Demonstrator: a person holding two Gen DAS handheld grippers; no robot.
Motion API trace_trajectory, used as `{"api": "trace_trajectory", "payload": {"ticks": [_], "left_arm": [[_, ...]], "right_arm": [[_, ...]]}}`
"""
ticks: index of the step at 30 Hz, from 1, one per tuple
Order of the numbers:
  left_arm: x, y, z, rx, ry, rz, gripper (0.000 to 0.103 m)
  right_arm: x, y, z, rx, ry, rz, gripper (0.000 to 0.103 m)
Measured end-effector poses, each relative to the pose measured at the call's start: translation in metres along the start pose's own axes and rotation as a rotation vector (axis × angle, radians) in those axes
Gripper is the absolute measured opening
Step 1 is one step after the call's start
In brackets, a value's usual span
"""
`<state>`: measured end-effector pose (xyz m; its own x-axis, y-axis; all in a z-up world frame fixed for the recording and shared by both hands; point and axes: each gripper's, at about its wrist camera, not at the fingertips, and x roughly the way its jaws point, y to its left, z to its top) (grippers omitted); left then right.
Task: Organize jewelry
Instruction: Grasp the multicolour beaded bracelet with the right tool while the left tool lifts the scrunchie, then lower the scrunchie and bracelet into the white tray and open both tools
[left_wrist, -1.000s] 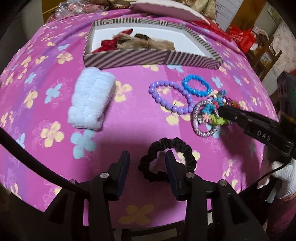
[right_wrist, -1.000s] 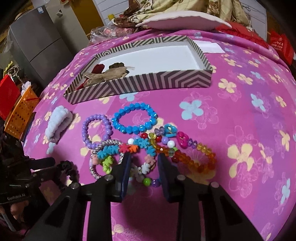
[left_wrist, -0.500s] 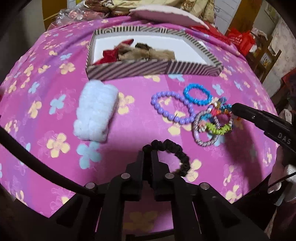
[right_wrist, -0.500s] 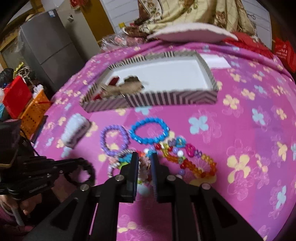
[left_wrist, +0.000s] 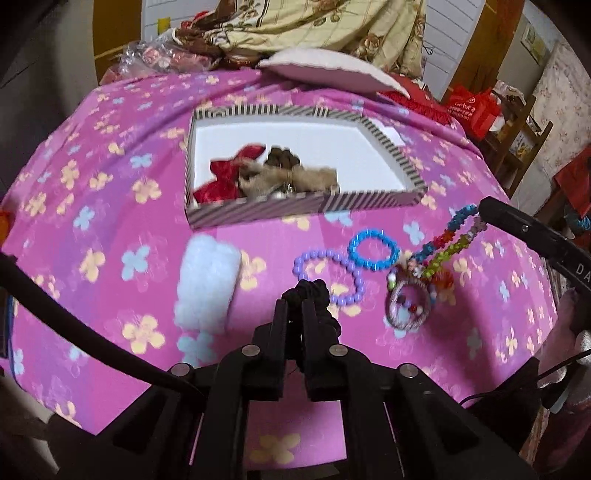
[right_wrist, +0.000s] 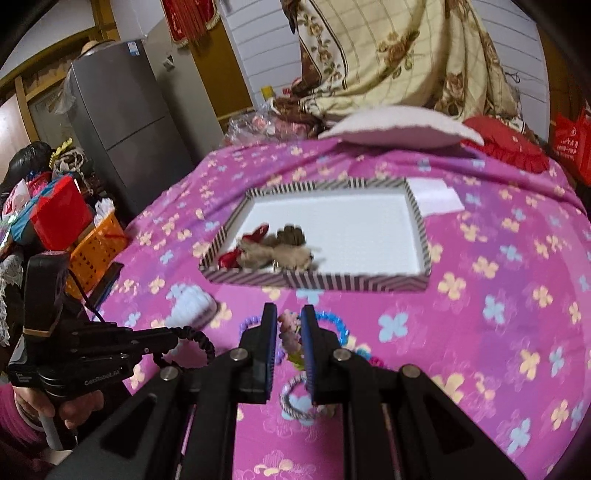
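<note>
Change: both grippers have risen off the cloth since the earlier frames, each carrying a piece with it; before, the pieces lay flat on the cloth.
Left gripper (left_wrist: 294, 306): jaws closed on the black scrunchie (left_wrist: 308, 290), which bunches at the fingertips and hangs as a loop in the right wrist view (right_wrist: 199, 341).
Right gripper (right_wrist: 289, 325): jaws pinched on the multicoloured bead bracelet (left_wrist: 448, 242), lifted clear of the cloth; the strand hangs down from the fingertips, and a silver beaded ring (left_wrist: 408, 306) dangles tangled at its lower end.
Purple bead bracelet (left_wrist: 328, 273): lies flat on the cloth, just beyond the left fingertips.
Blue bead bracelet (left_wrist: 373, 250): flat on the cloth, touching the purple one on its right side.
Orange-red beads (left_wrist: 441, 280): on the cloth behind the hanging strand, partly hidden.
White fluffy scrunchie (left_wrist: 207, 284): on the cloth left of the bracelets, well apart from them.
Striped box (left_wrist: 306, 208): open, white inside, beyond the jewellery; a red fabric piece (left_wrist: 225, 177) and a brown fabric bundle (left_wrist: 291, 173) sit in its near left corner, blurred.
Pink floral cloth (left_wrist: 110, 229): covers the whole surface under everything.
White pillow (left_wrist: 325, 70): at the far edge of the cloth.
</note>
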<state>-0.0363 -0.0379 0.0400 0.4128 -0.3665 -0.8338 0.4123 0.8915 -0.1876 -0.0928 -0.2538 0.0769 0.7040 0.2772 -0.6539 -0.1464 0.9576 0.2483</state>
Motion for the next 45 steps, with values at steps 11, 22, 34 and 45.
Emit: {"api": "trace_trajectory", "payload": {"ticks": [11,22,34,45], "left_arm": [[-0.006,-0.008,0.039,0.021,-0.037,0.026,0.025],[0.010,-0.020,0.088,0.045,-0.071,0.078,0.025],[0.050,-0.003,0.145,0.024,-0.070,0.144,0.025],[0.095,0.035,0.188,-0.029,-0.043,0.224,0.025]], "right_arm": [[0.000,-0.003,0.030,-0.035,-0.022,-0.028,0.013],[0.027,-0.018,0.060,-0.052,-0.006,-0.067,0.013],[0.082,-0.035,0.090,-0.046,0.046,-0.076,0.013],[0.142,-0.046,0.100,-0.007,0.104,-0.053,0.013]]}}
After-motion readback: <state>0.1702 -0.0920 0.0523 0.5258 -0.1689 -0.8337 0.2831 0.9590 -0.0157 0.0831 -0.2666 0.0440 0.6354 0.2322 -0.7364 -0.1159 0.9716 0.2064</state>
